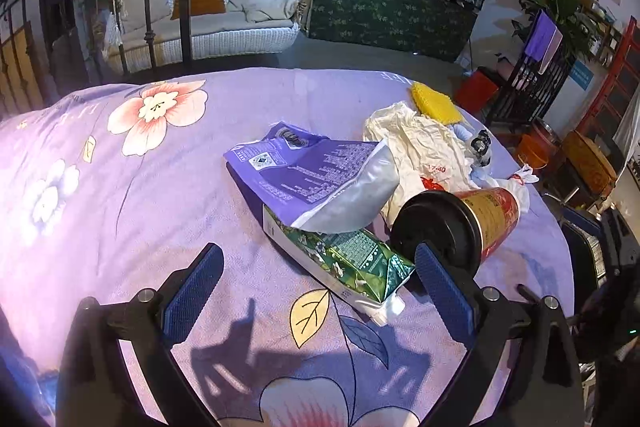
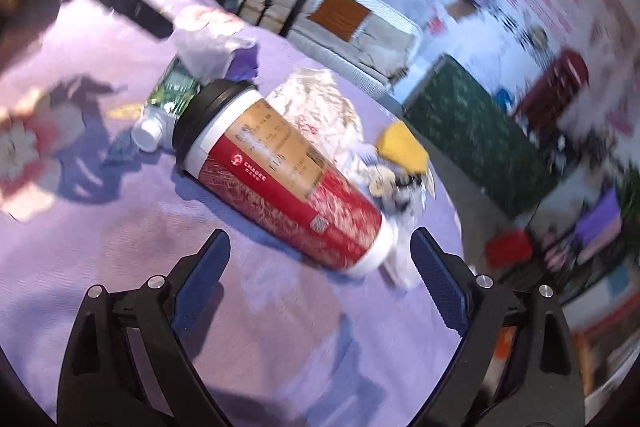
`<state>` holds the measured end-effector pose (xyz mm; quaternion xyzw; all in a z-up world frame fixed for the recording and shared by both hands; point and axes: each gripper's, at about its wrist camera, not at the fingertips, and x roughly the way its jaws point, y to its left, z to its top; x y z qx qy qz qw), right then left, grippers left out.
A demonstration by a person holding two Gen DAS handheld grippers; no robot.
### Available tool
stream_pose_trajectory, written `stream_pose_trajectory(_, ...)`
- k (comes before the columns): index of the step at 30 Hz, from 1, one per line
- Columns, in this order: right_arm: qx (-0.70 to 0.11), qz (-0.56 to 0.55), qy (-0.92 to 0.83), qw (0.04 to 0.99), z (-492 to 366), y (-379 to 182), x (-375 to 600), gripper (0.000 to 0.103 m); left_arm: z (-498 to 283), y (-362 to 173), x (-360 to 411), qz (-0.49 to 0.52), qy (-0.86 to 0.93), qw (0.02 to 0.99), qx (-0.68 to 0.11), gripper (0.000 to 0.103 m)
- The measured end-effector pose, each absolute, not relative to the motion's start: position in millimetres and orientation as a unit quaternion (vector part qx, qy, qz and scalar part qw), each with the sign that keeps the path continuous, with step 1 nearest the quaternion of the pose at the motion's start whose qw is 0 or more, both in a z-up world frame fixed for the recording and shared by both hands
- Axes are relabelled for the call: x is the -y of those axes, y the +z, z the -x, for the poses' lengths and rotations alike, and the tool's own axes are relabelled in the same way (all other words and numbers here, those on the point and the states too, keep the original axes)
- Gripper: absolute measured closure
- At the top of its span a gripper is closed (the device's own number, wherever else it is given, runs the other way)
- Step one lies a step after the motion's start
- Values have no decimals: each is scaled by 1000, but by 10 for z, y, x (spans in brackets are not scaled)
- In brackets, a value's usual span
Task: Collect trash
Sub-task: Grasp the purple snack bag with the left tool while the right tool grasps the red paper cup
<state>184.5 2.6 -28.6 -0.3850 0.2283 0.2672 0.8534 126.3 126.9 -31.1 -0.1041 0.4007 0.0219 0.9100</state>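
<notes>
The left gripper (image 1: 318, 277) hovers over the purple flowered tablecloth (image 1: 120, 187), its 2 blue-padded fingers spread wide with nothing between them. Just ahead of it lies the green printed carton with a white cap (image 1: 344, 259), its cap end between the fingertips; a purple foil pouch (image 1: 308, 171) rests on the carton's far end. The red and tan paper cup with a black lid (image 1: 460, 223) lies on its side, the lid right behind the right-hand finger. The right gripper (image 2: 320, 259) is also wide apart and empty, the cup (image 2: 280, 179) lying slantwise just beyond its fingertips, base nearest. Crumpled white plastic bag (image 1: 416, 143) and a yellow sponge (image 1: 434, 103) lie farther back.
</notes>
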Motion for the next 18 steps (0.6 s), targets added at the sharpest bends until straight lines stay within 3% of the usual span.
stream_pose_trajectory(12, -150, 556, 311, 756, -2172, -648, -741, 12, -1470, -436, -1706, 187, 12, 881, -435, 9)
stream_pose_trajectory(13, -151, 557, 312, 754, -2181, -658, -767, 13, -1503, -455, -1755, 201, 9, 876, -439, 9)
stream_pose_trajectory(14, -161, 553, 317, 754, -2213, -655, -791, 19, -1539, -473, -1802, 215, 7, 871, -442, 9)
stream_pose_trajectory(18, -161, 536, 315, 766, -2234, -567, -807, 21, -1694, -525, -1935, 254, 0, 856, -451, 9)
